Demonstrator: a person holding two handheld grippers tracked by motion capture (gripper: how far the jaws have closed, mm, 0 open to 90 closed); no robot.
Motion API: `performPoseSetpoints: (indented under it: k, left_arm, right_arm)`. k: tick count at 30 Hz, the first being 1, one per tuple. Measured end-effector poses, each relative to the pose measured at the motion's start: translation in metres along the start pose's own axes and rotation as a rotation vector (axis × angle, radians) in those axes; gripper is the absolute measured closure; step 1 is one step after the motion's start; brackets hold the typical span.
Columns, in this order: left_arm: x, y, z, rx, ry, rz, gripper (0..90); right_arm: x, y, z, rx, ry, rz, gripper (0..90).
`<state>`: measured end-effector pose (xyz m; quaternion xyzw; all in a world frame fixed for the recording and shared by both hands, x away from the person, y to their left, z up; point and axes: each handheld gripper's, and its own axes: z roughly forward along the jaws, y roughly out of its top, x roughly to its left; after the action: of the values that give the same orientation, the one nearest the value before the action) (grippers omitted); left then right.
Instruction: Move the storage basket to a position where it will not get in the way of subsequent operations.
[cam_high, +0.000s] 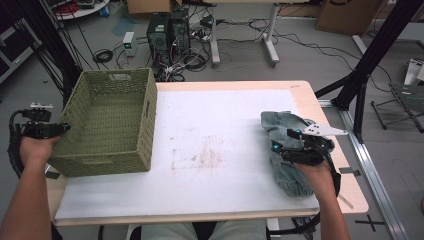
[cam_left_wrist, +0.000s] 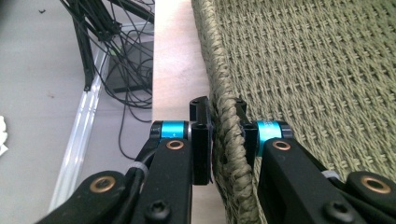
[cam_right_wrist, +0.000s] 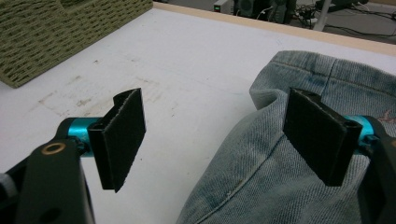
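Note:
A green woven basket (cam_high: 102, 159) stands on the left of the white-topped table (cam_high: 215, 120). My left gripper (cam_high: 62, 129) is at its left wall. In the left gripper view, the left gripper (cam_left_wrist: 220, 112) has one jaw outside and one inside the braided rim, shut on the basket (cam_left_wrist: 317, 70). A crumpled pair of light blue jeans (cam_high: 279, 124) lies at the table's right. My right gripper (cam_high: 282, 143) rests over it. Seen from the right gripper view, the right gripper (cam_right_wrist: 215, 135) is open. One pad stands against the jeans (cam_right_wrist: 261, 168) and the other over bare table. The basket (cam_right_wrist: 46, 32) shows far off.
Beyond the far edge, computer towers (cam_high: 167, 30) and loose cables (cam_high: 200, 60) lie on the floor. A black frame post (cam_high: 372, 55) rises at the right. The table's wooden edge (cam_high: 350, 190) runs close to my right hand.

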<state>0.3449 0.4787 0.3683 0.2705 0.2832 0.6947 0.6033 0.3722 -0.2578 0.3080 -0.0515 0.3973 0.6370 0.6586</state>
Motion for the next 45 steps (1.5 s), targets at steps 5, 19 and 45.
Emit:
performPoseSetpoints:
  k: [5,19,45]
  left_arm:
    - [0.004,0.001,0.003,-0.012,-0.009,-0.003,79.8]
    - [0.005,-0.001,0.001,-0.022,-0.032,-0.004,81.3]
    - [0.013,0.001,-0.044,-0.285,-0.038,-0.07,57.7]
  right_arm:
    - [0.002,0.0,0.002,0.006,0.002,-0.003,21.7]
    - [0.004,0.001,0.002,0.005,0.005,-0.011,21.6]
    - [0.008,0.0,0.005,0.021,-0.006,-0.019,21.6]
